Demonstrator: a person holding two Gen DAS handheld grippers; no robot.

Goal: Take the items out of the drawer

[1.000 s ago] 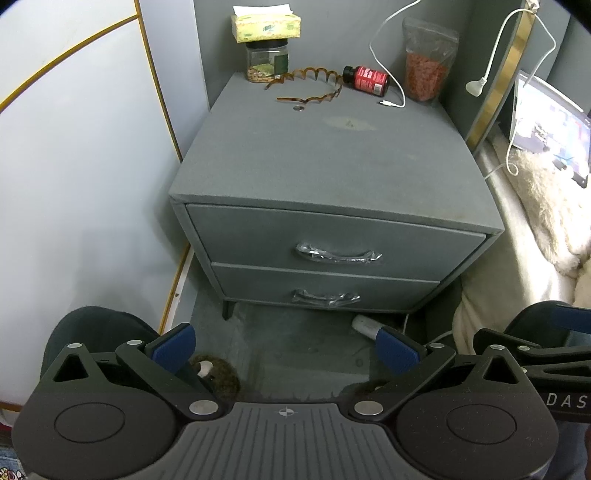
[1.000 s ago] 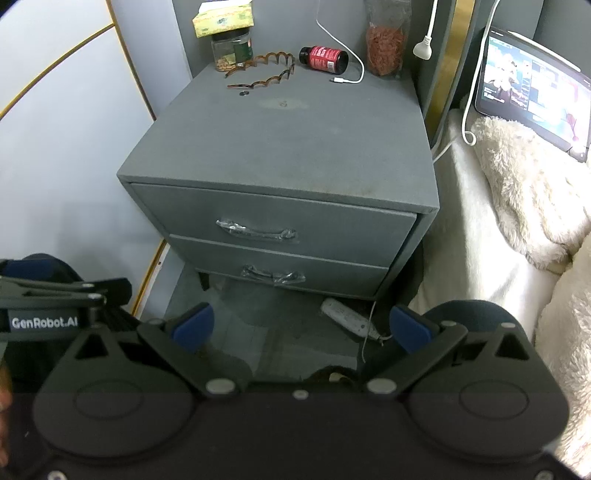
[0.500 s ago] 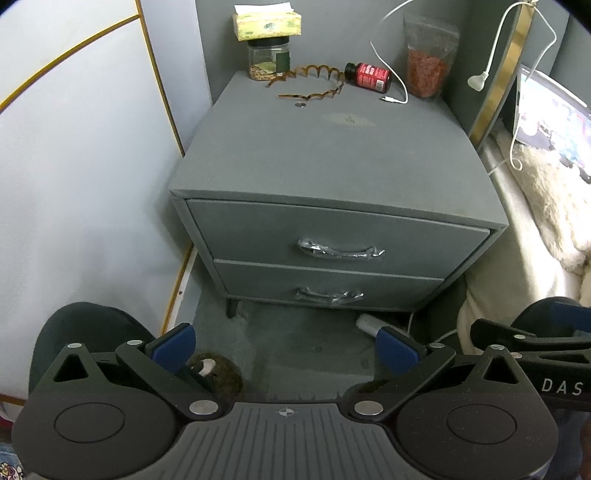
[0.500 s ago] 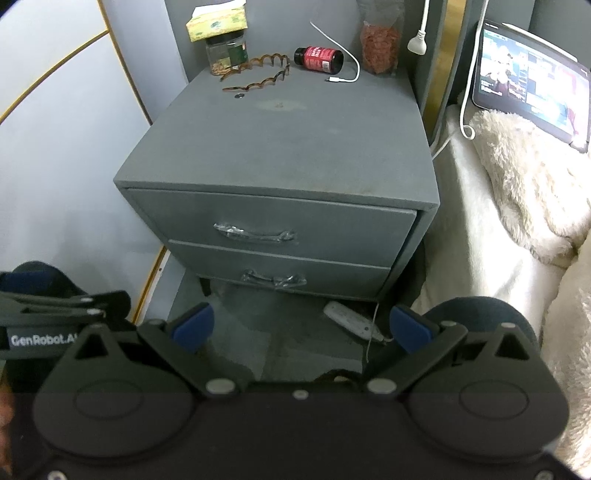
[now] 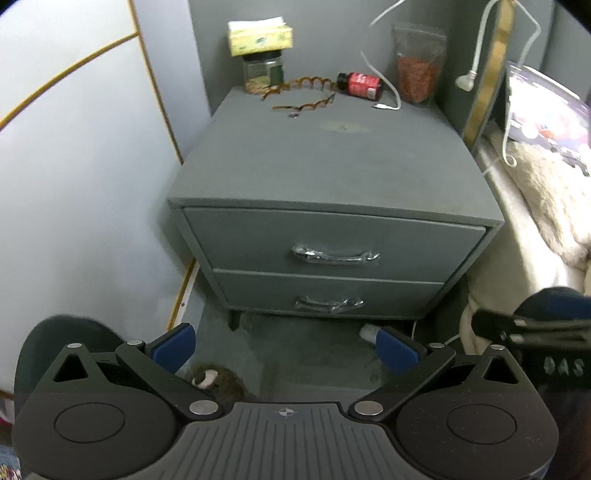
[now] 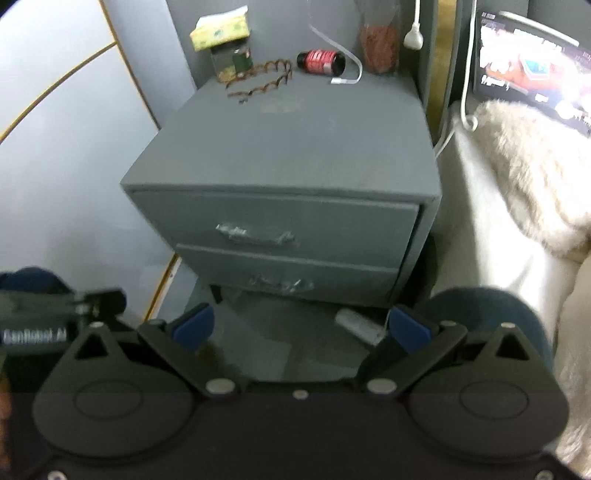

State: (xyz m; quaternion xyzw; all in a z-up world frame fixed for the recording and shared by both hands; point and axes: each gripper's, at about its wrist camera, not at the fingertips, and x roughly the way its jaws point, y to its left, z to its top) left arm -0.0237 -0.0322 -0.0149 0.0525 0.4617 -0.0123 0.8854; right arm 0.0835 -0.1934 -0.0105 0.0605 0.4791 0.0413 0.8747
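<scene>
A grey nightstand (image 5: 332, 173) (image 6: 291, 155) stands ahead with two closed drawers. The top drawer (image 5: 332, 240) (image 6: 273, 225) and bottom drawer (image 5: 328, 295) (image 6: 288, 275) each carry a metal handle wrapped in plastic (image 5: 335, 254) (image 6: 255, 235). My left gripper (image 5: 286, 349) hangs open over the floor in front of the nightstand, nothing between its blue pads. My right gripper (image 6: 301, 328) is also open and empty, equally short of the drawers. Each gripper shows at the edge of the other's view. The drawers' contents are hidden.
On the nightstand's back edge sit a jar (image 5: 263, 74) under a tissue box (image 5: 260, 35), a brown wavy headband (image 5: 303, 94), a red bottle (image 5: 360, 85), a white cable and a red-filled pouch (image 5: 419, 70). A fluffy bed (image 6: 517, 177) lies right, a wall left. A white object (image 6: 356, 323) lies on the floor.
Both views have shifted: the nightstand sits lower and a bit nearer in the frames, and the right wrist view is now blurred by motion. Both grippers stay open.
</scene>
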